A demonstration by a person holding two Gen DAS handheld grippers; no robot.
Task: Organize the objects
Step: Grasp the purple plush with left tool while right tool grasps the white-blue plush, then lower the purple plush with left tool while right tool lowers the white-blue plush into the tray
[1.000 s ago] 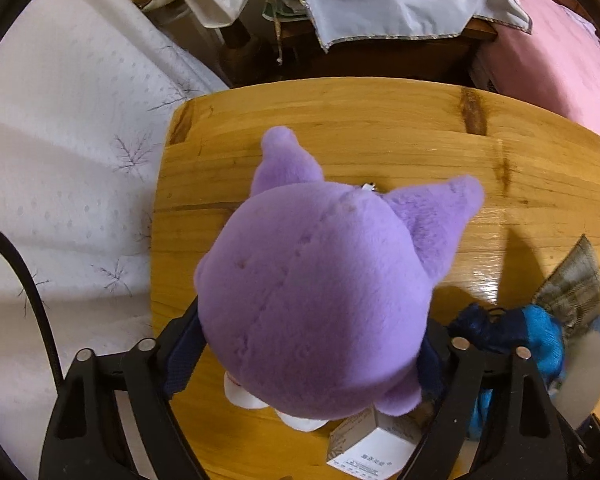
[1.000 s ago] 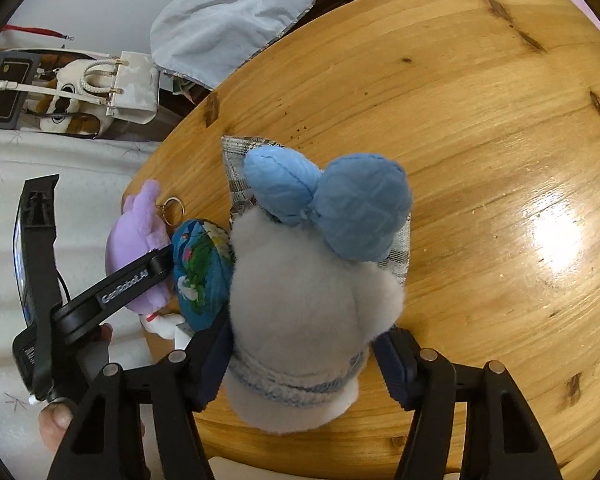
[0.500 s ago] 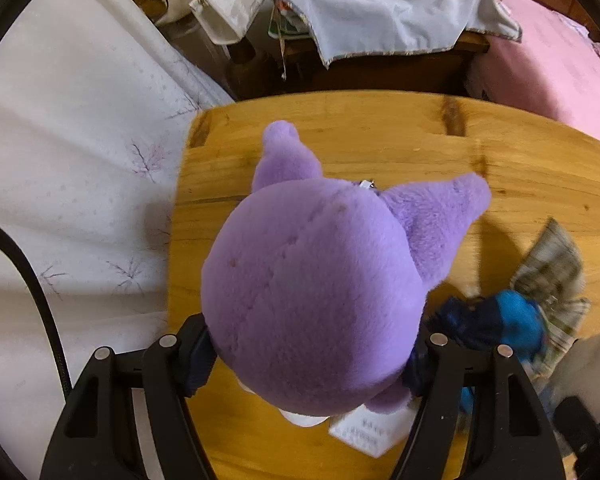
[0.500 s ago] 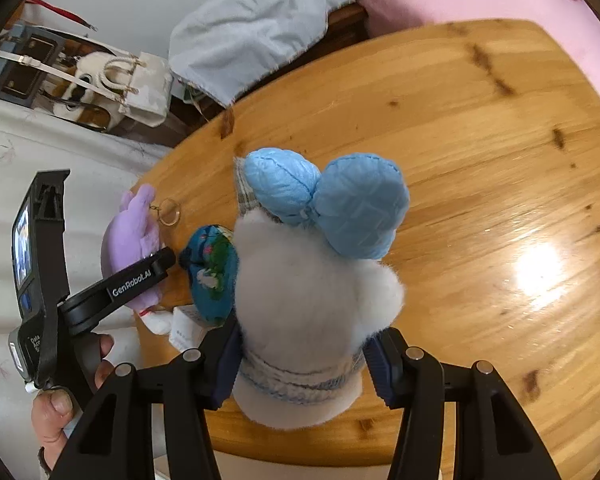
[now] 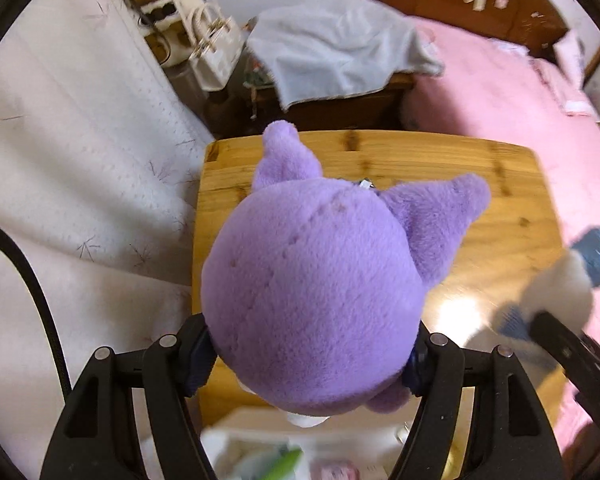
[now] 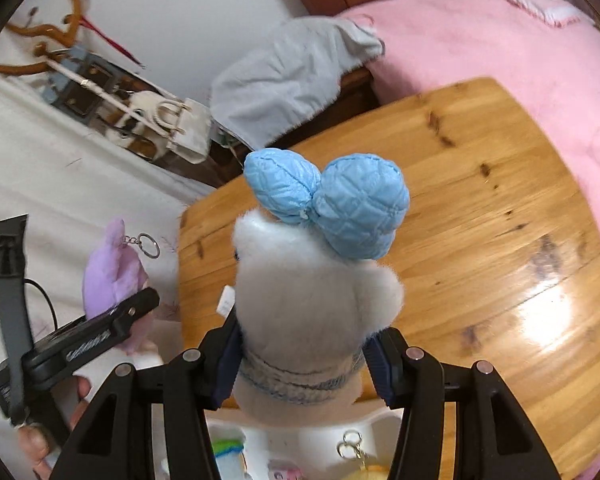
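A round purple plush toy (image 5: pixel 312 300) with two pointed ears fills the left wrist view, and my left gripper (image 5: pixel 312 354) is shut on its sides, holding it well above the wooden table (image 5: pixel 500 216). The same purple plush (image 6: pixel 112 280), with a key ring on its ear, shows at the left of the right wrist view. My right gripper (image 6: pixel 304 360) is shut on a white plush toy (image 6: pixel 308 300) with a quilted light-blue bow (image 6: pixel 332 204), also lifted above the table (image 6: pixel 500 240). The white plush (image 5: pixel 560 288) appears blurred at the right of the left wrist view.
A white bin (image 6: pixel 300 444) with small items and a key ring lies at the bottom edge below both grippers. A pink bed (image 5: pixel 520 100) lies to the right, a white mattress (image 5: pixel 60 160) to the left. A grey cloth (image 5: pixel 336 52) drapes a dark nightstand; white handbags (image 6: pixel 172 128) stand beyond.
Both grippers have closed on their plush toys and risen, so the table looks smaller and farther. The blue toy and plaid cloth have left view. The white bin has appeared below.
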